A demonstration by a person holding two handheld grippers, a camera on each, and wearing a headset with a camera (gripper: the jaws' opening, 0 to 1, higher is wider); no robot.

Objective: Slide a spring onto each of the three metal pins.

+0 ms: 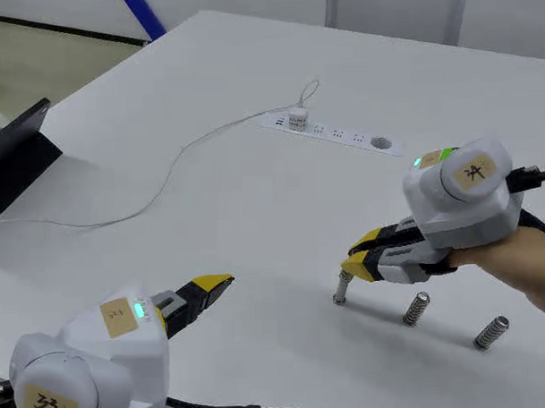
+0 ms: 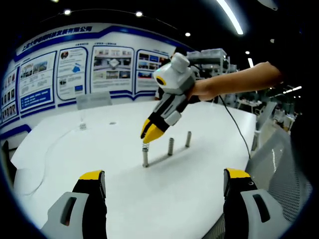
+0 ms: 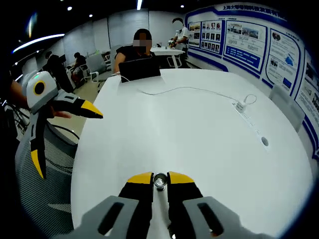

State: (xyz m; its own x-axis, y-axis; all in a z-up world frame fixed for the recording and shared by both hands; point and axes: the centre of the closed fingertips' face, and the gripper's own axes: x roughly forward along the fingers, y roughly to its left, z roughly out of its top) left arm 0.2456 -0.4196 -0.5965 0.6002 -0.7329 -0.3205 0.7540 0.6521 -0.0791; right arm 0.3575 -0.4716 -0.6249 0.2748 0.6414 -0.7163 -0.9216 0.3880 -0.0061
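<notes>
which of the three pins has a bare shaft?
The end pin under the right gripper: shaft bare, spring held at its top. The other two pins carry springs.

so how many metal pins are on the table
3, in a row on the table: one pin under the right gripper gripping a spring, a middle pin, an end pin by the person's arm.

Three pins (image 1: 417,308) stand in a row on the table (image 1: 254,196), power strip (image 1: 333,133) well behind, right gripper (image 1: 352,266) seemingly over the leftmost pin.
</notes>
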